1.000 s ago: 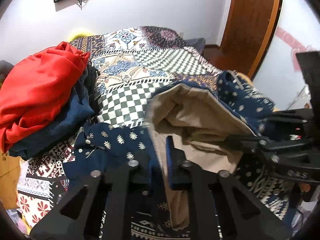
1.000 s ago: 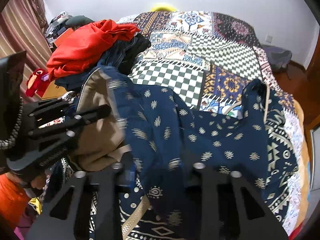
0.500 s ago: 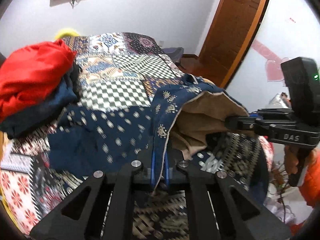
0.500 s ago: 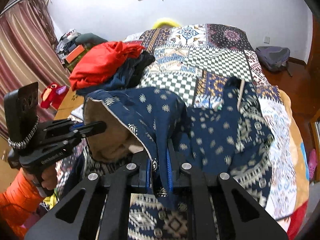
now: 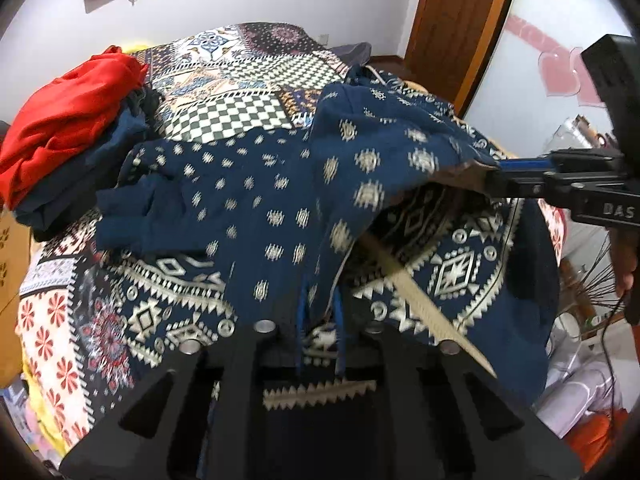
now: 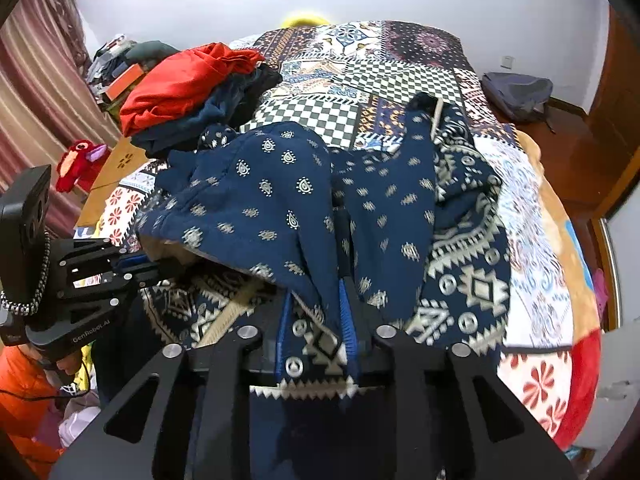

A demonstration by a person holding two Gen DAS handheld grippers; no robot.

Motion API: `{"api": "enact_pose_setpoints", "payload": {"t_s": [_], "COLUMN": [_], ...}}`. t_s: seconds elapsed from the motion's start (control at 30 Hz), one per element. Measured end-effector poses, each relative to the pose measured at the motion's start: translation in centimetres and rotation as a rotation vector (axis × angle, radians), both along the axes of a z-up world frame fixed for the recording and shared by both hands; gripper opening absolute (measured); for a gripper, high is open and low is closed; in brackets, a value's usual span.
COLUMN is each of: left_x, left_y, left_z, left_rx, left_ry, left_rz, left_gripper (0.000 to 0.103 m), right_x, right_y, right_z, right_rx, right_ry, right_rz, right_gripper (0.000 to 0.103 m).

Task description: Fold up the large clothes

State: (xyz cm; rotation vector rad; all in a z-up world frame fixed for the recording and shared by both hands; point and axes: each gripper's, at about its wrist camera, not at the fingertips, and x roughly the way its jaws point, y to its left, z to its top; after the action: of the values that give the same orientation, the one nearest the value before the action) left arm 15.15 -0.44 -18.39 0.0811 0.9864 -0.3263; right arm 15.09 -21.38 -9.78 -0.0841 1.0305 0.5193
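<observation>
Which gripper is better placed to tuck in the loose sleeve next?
Left, probably: the left gripper is on the same side of the garment as the sleeve. Its jaws have just been opening, with cloth between them.

You can't tell whether the left gripper pads press the garment or only flank it; the cloth hides them. Likewise the right gripper. The garment's front fold is motion-blurred. Its lower hem runs under your grippers' frames, out of sight.
</observation>
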Motion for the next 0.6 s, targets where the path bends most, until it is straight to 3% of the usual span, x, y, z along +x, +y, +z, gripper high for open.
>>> {"api": "enact_pose_setpoints", "payload": {"t_s": [0.1, 0.37, 0.5, 0.6], "left_x": [-1.1, -1.8, 0.2, 2.3], "left_y": [0.6, 2.4, 2.6, 2.2], "left_z": [0.6, 4.8, 6.5, 7.4], "left_rx": [0.013, 0.037, 0.049, 0.007], "left_ry": [-0.019, -0.142, -0.191, -0.202], "left_rz": [0.027, 0.09, 0.112, 0.124], "left_gripper": [0.043, 0.058, 0.061, 0.067], "right_x": [-1.1, -1.7, -0.3, 1.0], "right_y": [-0.5, -0.5, -0.2, 0.2], "right_z": [0.7, 3.0, 3.6, 3.6], "right_rx": [-0.002, -0.005, 0.006, 0.008], "right_ry": [-0.013, -0.089, -0.114, -0.124], "right_rz": [0.007, -0.006, -0.036, -0.06], "right_gripper": [0.029, 0.034, 0.036, 0.036]}}
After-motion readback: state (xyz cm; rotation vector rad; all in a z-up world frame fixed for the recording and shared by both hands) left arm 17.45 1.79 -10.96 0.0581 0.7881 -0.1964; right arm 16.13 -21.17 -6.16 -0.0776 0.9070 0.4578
